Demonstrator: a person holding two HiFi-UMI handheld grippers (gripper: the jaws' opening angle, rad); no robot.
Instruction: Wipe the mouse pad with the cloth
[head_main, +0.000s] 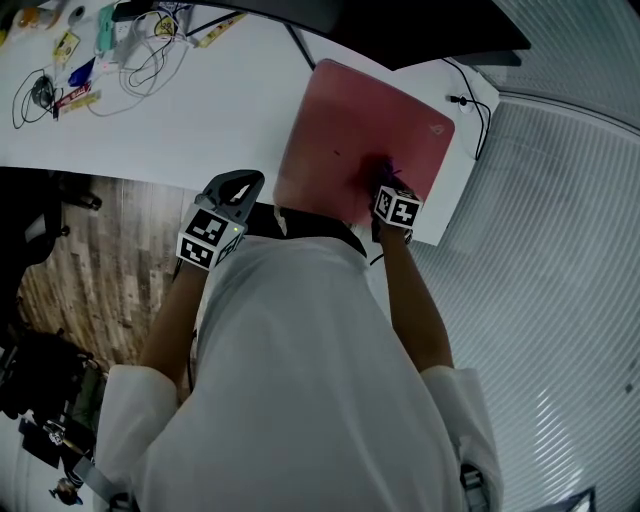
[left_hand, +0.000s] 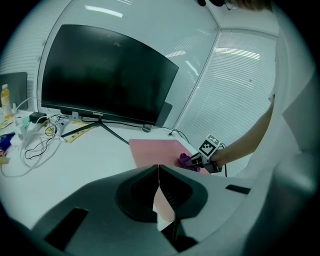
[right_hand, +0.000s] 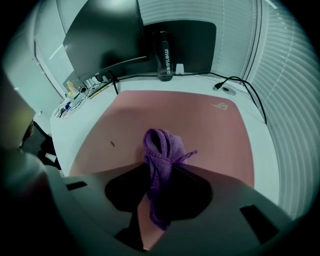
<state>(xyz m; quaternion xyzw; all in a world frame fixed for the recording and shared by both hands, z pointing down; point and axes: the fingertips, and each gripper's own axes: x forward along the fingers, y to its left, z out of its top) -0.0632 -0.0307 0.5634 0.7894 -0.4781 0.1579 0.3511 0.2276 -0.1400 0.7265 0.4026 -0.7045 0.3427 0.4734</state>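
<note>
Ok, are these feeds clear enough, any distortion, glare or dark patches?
Head view: fisheye bends the desk, mouse pad evenly lit. Right gripper view: dark vignette round the rim, cloth sharp at centre. Left gripper view: blinds bright, monitor black.

The person wears a white short-sleeved shirt with loose sleeves. The left gripper has a rounded grey shell with a dark opening, and the right gripper looks darker. Each carries a white cube printed with black square markers. In the gripper views both bodies are matte grey, with black hollows behind the fingers.
</note>
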